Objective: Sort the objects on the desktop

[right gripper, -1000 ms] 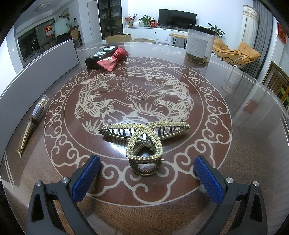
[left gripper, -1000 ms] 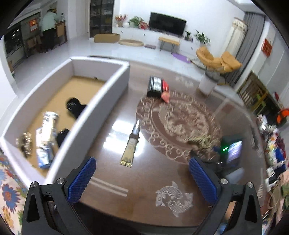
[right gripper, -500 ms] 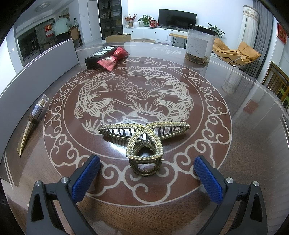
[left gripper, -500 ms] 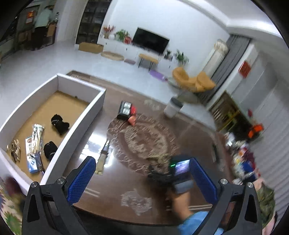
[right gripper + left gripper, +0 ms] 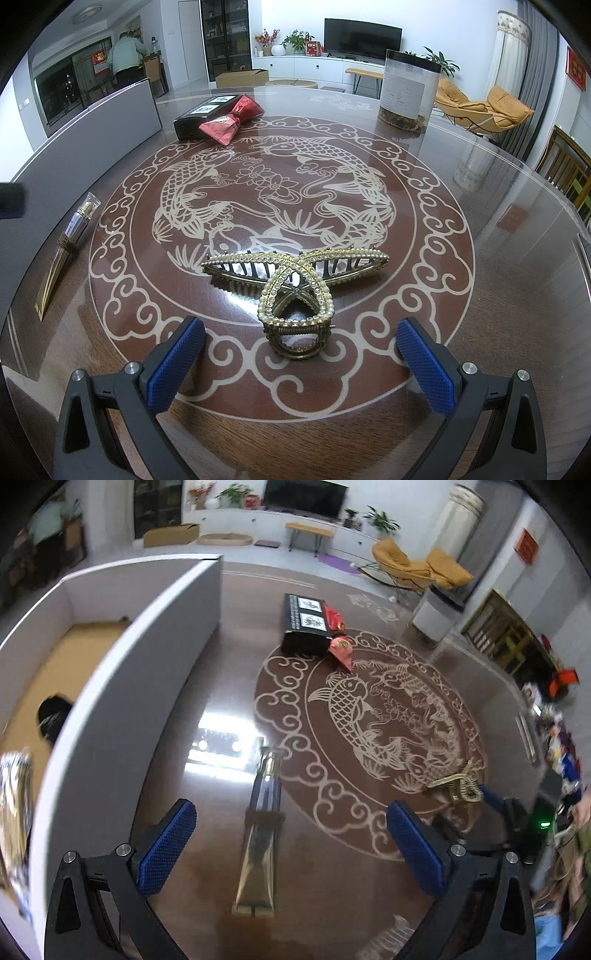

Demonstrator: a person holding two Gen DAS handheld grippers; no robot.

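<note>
A glossy brown surface (image 5: 498, 295) with carp inlay carries a white-walled bin (image 5: 122, 686), whose blurred contents only the left view shows. The left gripper (image 5: 291, 845), fingers apart, hovers over a gold tube (image 5: 258, 853). The right gripper (image 5: 299, 363), fingers apart, flanks a pearl-studded hair claw (image 5: 295, 284).

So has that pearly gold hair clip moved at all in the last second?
No. In the right wrist view the hair clip sits on the same spot of the table's fish pattern as before, between the open right gripper's fingers.
</note>
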